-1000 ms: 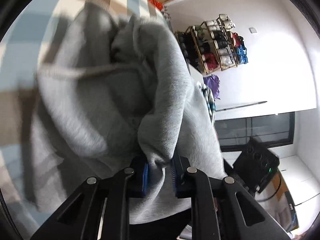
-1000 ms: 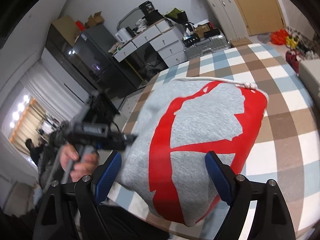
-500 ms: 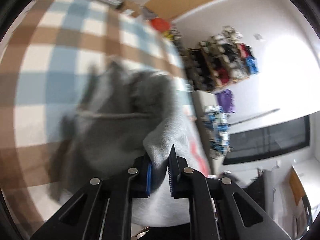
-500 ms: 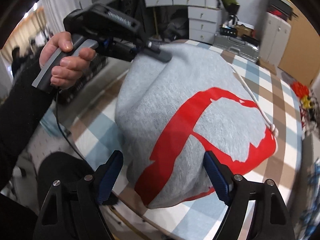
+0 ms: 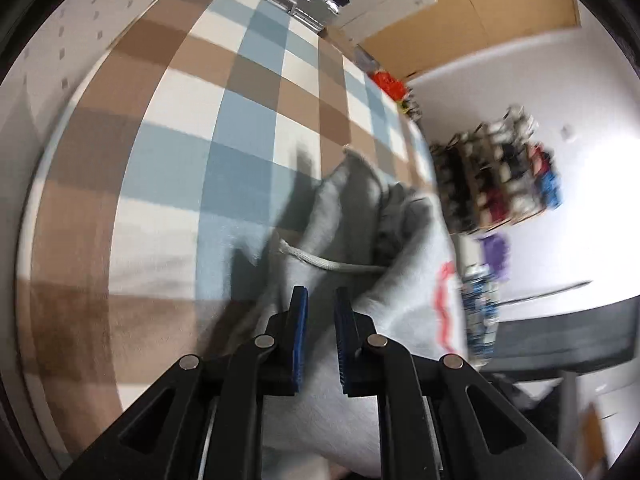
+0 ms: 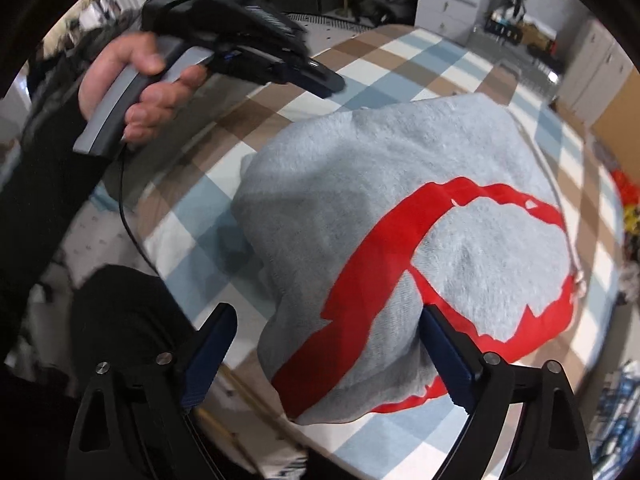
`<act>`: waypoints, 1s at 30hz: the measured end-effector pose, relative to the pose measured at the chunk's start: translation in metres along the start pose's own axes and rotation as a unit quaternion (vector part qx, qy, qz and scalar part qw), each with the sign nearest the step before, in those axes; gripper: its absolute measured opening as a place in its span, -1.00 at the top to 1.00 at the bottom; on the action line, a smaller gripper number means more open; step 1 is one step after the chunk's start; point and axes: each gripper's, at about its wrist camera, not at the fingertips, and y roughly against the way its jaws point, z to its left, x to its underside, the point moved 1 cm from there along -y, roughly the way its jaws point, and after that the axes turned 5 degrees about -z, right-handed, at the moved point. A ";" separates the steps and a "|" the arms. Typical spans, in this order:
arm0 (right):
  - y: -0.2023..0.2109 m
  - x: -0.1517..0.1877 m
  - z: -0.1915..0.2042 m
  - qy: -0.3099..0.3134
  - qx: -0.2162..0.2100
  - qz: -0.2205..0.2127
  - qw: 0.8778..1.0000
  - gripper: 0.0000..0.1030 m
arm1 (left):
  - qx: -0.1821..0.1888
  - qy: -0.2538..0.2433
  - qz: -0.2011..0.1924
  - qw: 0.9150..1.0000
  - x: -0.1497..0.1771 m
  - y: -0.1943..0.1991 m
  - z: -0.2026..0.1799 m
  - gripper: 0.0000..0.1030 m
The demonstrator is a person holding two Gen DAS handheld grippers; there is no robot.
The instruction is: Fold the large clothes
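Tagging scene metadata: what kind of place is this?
Likely a lived-in home room, perhaps a bedroom or storeroom. A grey sweatshirt lies on a checked blue-and-brown cover, with white drawers and a crowded rack along the walls.

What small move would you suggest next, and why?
Probably lower the right gripper and pinch the near edge of the grey hoodie: its jaws have just been opening and straddle that edge untouched, while the left gripper hangs shut, clear.
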 end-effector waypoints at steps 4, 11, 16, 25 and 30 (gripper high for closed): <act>0.011 0.000 -0.027 -0.059 -0.087 -0.013 0.994 -0.76 | 0.029 -0.028 0.058 0.997 0.031 -0.004 -0.006 -0.31; 0.030 0.017 -0.060 -0.129 -0.157 -0.071 0.976 -0.25 | 0.013 -0.046 0.129 0.991 0.063 -0.045 -0.009 -0.56; 0.037 0.025 -0.062 -0.136 -0.159 -0.096 0.973 -0.22 | 0.035 -0.006 0.104 0.994 0.069 -0.027 0.000 -0.56; 0.036 0.027 -0.066 -0.148 -0.170 -0.117 0.967 -0.22 | 0.101 0.034 0.146 0.984 0.103 -0.043 0.001 -0.56; 0.037 0.031 -0.065 -0.148 -0.164 -0.122 0.968 -0.23 | 0.139 0.091 0.122 0.979 0.081 -0.052 0.011 -0.56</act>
